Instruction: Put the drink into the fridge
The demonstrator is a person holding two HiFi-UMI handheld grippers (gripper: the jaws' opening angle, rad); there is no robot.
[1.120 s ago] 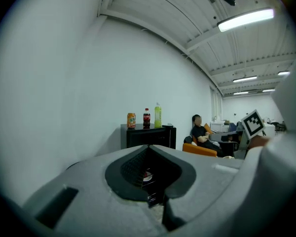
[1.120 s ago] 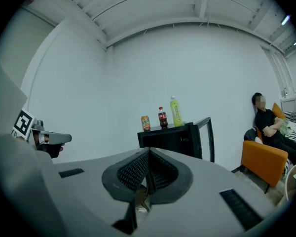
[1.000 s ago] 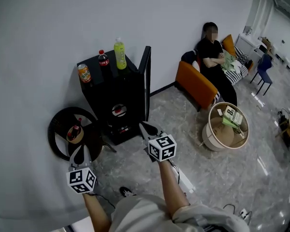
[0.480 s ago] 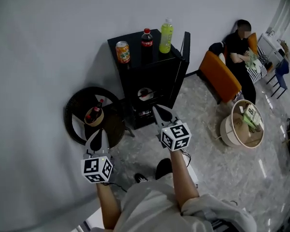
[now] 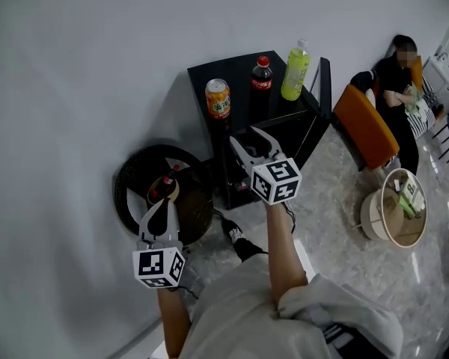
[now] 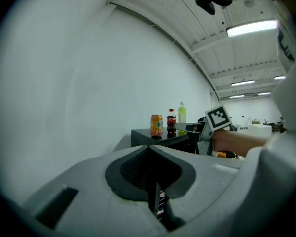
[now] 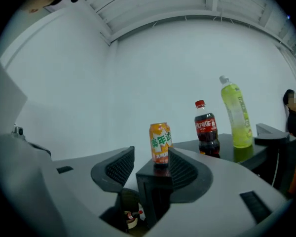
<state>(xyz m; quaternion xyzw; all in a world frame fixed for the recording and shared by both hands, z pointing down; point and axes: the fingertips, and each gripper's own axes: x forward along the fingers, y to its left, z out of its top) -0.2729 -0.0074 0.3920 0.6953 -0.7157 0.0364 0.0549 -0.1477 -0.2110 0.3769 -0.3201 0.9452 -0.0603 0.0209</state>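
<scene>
A black fridge (image 5: 284,129) stands against the wall with its door (image 5: 326,88) swung open on the right. On its top stand an orange can (image 5: 218,98), a cola bottle (image 5: 262,81) and a green bottle (image 5: 295,60). My right gripper (image 5: 252,144) hovers in front of the fridge, level with its top. Its jaws have just been opening and nothing is between them. In the right gripper view the orange can (image 7: 160,142) shows beyond the gap, with the cola bottle (image 7: 206,128) and green bottle (image 7: 235,113) to its right. My left gripper (image 5: 159,215) is shut and empty, lower left.
A round black stand (image 5: 135,193) left of the fridge carries a bowl with a small cola bottle (image 5: 165,188). A person (image 5: 400,81) sits on an orange sofa (image 5: 367,129) at the right, and a round basket (image 5: 395,208) rests on the floor.
Both grippers have come closer to the fridge, the right one further and a little higher. The right jaws have gone from shut to open.
</scene>
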